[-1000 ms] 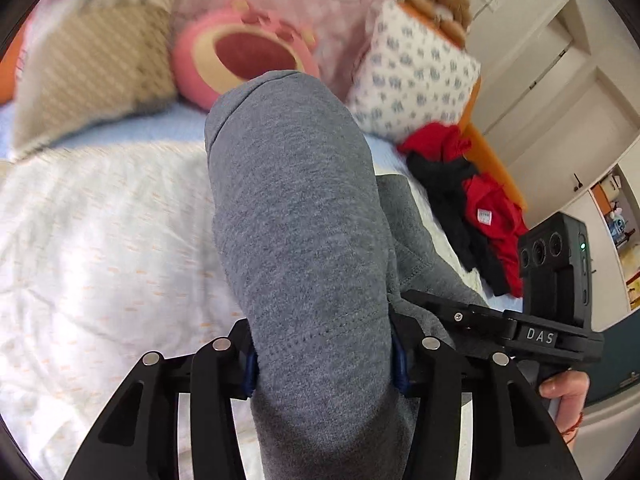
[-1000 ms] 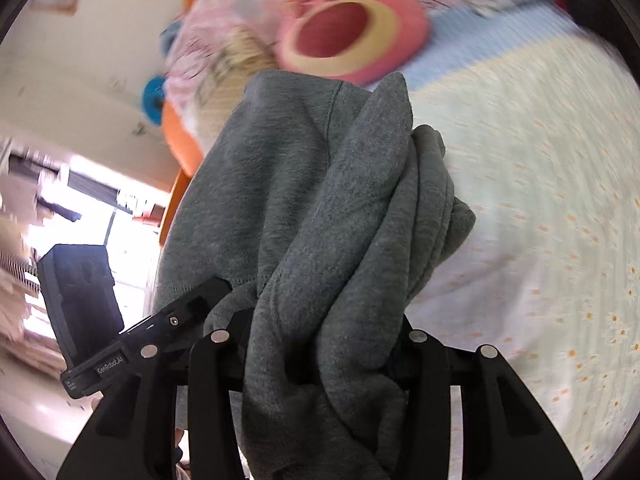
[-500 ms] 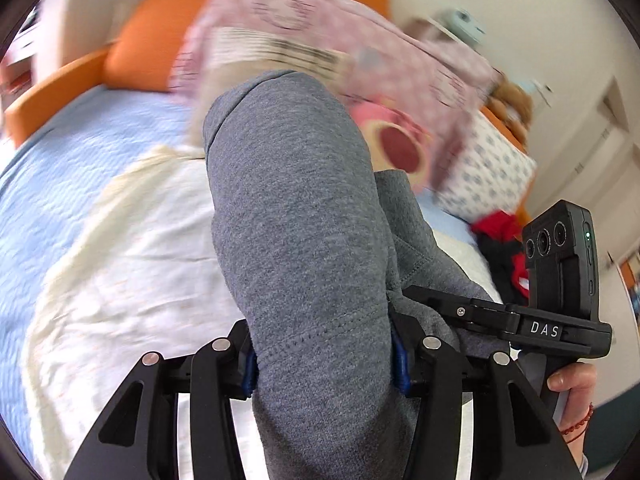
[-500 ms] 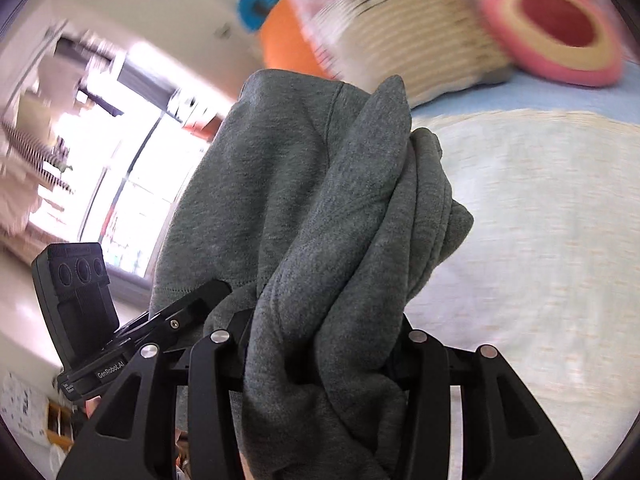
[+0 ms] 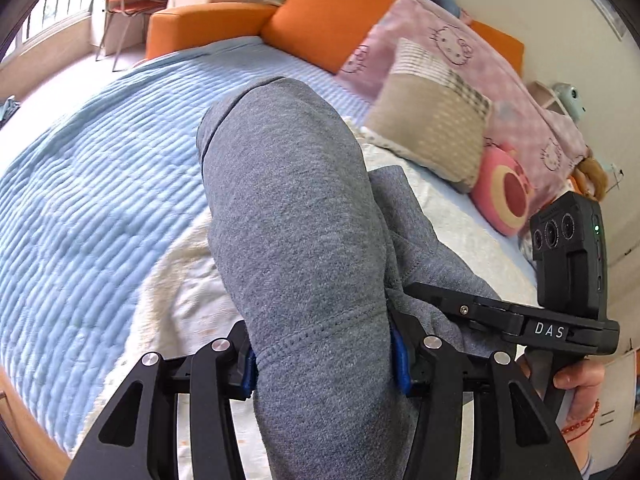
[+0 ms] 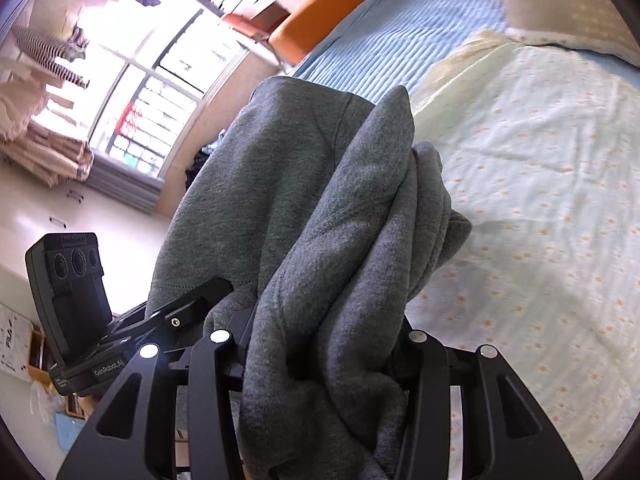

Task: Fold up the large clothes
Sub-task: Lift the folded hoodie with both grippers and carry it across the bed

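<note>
A grey sweatshirt (image 5: pixel 296 240) is held up over the bed by both grippers. My left gripper (image 5: pixel 322 364) is shut on a thick smooth fold of it, and the cloth hides the fingertips. My right gripper (image 6: pixel 320 356) is shut on a bunched part of the same grey sweatshirt (image 6: pixel 340 208), which drapes over the jaws. The right gripper also shows at the right of the left wrist view (image 5: pixel 520 324), close beside the left one. The left gripper's body shows at the left of the right wrist view (image 6: pixel 120 344).
Below lies a pale floral sheet (image 6: pixel 540 184) over a blue quilted cover (image 5: pixel 88 184). Orange cushions (image 5: pixel 328 20), a pink blanket (image 5: pixel 460 52), a beige pillow (image 5: pixel 432 132) and a pink plush (image 5: pixel 504 196) line the far side. A window (image 6: pixel 152 92) is at the left.
Both grippers have swung left with the sweatshirt still held. The view has moved from the pillows and red clothes toward the blue cover, orange cushions and window.
</note>
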{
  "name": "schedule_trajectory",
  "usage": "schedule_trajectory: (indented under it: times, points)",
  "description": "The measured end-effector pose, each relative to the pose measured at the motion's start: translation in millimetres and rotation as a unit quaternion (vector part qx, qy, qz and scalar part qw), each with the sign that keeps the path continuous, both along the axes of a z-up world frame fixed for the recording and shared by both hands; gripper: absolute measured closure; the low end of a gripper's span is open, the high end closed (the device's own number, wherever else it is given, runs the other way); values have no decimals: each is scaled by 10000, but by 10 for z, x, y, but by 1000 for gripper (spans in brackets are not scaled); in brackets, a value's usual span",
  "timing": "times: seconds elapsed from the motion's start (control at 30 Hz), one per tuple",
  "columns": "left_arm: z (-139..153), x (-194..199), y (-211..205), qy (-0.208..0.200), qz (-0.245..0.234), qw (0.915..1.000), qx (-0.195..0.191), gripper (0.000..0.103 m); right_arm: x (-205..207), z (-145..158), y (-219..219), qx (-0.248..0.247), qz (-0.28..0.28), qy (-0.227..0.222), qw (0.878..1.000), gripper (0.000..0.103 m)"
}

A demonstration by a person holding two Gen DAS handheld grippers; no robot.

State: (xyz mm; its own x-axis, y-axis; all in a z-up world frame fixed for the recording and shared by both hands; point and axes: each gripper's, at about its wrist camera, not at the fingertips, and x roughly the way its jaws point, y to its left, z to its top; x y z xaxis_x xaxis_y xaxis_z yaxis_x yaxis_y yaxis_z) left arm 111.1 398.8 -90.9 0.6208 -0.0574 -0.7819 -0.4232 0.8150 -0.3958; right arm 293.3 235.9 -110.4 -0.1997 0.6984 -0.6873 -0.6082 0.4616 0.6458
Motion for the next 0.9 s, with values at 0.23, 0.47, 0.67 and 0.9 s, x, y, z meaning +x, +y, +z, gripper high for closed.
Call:
schedule_trajectory:
  times: [0.23, 0.47, 0.67, 0.9]
  points:
    - [-486, -180, 157, -86, 90, 9998, -147, 49, -178, -419, 10, -166, 139, -296, 9993, 59]
    - [-1322, -338, 239, 201, 224, 9988, -392, 47, -508, -1013, 301, -659, 238, -769, 9946, 59]
    - [-1599, -424, 259, 163, 389, 9983, -403, 40, -562, -1140, 261, -675, 178, -1127, 9912, 51]
    - [-1389, -482, 184, 413, 499, 9977, 199, 20, -684, -1042, 191, -739, 23, -1527, 9855, 33]
